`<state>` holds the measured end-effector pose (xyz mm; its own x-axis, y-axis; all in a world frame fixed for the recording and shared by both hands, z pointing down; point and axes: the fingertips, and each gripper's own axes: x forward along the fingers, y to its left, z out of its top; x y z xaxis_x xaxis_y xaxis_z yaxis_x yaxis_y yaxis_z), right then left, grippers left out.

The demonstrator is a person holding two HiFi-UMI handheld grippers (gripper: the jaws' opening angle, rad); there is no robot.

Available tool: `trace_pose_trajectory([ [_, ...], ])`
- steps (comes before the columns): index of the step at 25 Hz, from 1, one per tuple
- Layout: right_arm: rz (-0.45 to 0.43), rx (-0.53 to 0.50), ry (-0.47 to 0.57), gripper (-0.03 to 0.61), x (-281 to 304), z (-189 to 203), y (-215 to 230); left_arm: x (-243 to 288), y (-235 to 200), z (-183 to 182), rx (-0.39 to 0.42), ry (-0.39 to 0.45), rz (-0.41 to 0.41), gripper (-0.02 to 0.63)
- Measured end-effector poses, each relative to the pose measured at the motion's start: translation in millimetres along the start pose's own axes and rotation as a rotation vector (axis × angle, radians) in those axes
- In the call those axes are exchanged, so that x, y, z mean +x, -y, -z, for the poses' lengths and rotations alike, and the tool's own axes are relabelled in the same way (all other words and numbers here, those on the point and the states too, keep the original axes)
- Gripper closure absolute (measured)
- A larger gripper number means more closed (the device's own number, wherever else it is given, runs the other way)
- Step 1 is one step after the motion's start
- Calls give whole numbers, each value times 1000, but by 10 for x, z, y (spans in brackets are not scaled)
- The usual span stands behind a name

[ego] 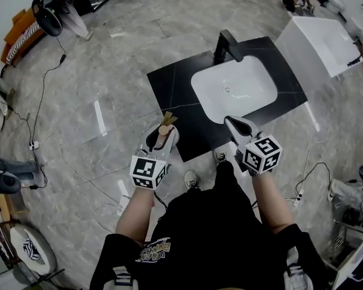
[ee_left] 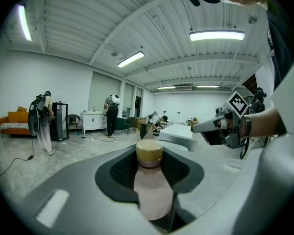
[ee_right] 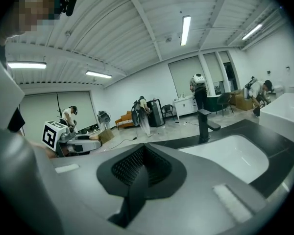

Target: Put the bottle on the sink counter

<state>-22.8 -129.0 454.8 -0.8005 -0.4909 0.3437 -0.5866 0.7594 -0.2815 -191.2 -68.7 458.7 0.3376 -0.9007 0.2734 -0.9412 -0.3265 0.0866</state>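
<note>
A small pale pink bottle (ee_left: 152, 185) with a tan cap (ego: 164, 129) is clamped between the jaws of my left gripper (ego: 163, 133). It hangs just off the near-left corner of the black sink counter (ego: 175, 86). My right gripper (ego: 237, 124) is shut with nothing in it and hovers over the counter's near edge, right at the white basin (ego: 235, 88). In the right gripper view the basin (ee_right: 230, 155) and the black faucet (ee_right: 204, 124) lie to the right, and the left gripper (ee_right: 71, 143) shows at the left.
A black faucet (ego: 226, 46) stands behind the basin. A white cabinet (ego: 319, 41) sits right of the counter. Cables (ego: 45, 89) run over the grey floor at left, and my shoes (ego: 192, 179) are by the counter's near edge. Other people stand far off by a cabinet (ee_left: 110, 112).
</note>
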Motion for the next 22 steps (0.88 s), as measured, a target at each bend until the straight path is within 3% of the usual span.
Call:
trace_pose_trajectory([
  [22,-211,-33,-113,551,815,-232,906,906,-263,-136,-59,-23,-217,489],
])
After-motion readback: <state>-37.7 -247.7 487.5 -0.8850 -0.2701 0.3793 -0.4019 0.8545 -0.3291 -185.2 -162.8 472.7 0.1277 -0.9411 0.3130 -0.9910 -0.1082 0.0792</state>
